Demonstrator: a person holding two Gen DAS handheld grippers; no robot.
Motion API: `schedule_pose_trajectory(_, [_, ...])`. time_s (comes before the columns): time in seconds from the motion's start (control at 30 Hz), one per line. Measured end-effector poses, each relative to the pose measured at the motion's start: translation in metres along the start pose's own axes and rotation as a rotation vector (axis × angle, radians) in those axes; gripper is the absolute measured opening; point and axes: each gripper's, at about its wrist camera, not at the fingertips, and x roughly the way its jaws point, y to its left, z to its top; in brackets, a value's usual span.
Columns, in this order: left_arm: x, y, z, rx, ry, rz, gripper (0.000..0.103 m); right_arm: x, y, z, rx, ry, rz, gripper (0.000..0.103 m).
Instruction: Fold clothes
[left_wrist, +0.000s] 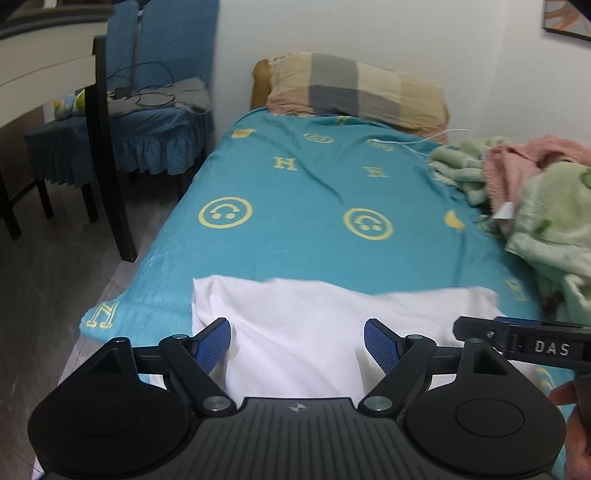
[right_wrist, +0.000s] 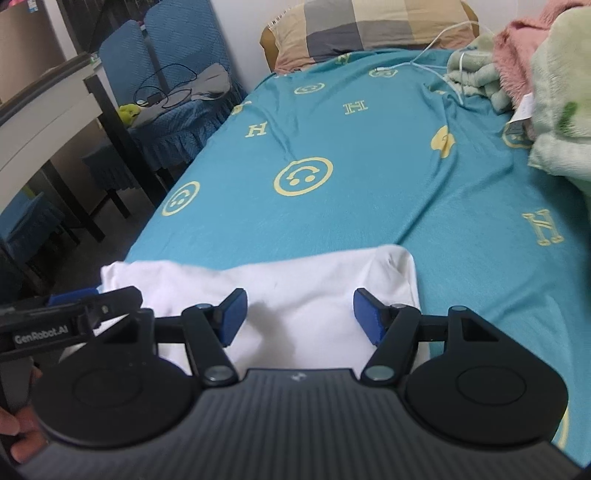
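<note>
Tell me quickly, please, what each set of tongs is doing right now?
Left tongs: open, holding nothing, over the white garment.
Right tongs: open, holding nothing, over it too.

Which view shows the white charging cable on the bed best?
The right wrist view: the white cable runs clearly across the teal sheet toward the green blanket. The left wrist view shows only a short, thin stretch.

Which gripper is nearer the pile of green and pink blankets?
Right. The right gripper sits over the white garment's end toward the blanket pile; the left gripper is over the opposite end, by the bed's chair-side edge.
</note>
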Motion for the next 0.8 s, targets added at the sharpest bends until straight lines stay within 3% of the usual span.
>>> schedule_pose_trajectory(0.2, [-0.040,-0.020,-0.022,0.086,0.007,-0.015,0.082,-0.044,0.007,-0.017,0.011,-0.017,-0.017,0.066])
schedule_pose_trajectory(0.3, [-0.040,-0.022,-0.029,0.101,0.030,-0.010,0.082,-0.056,0.010,-0.025,0.007,-0.012,-0.035,0.066])
schedule_pose_trajectory(0.63, [-0.017,-0.019,-0.046,0.104,0.121,0.013,0.090,-0.027,0.015,-0.048,-0.046,0.079,-0.067,0.066])
schedule_pose_trajectory(0.8, [-0.037,-0.008,-0.044,0.015,0.123,-0.023,0.090,-0.042,0.011,-0.047,-0.003,0.069,-0.052,0.066])
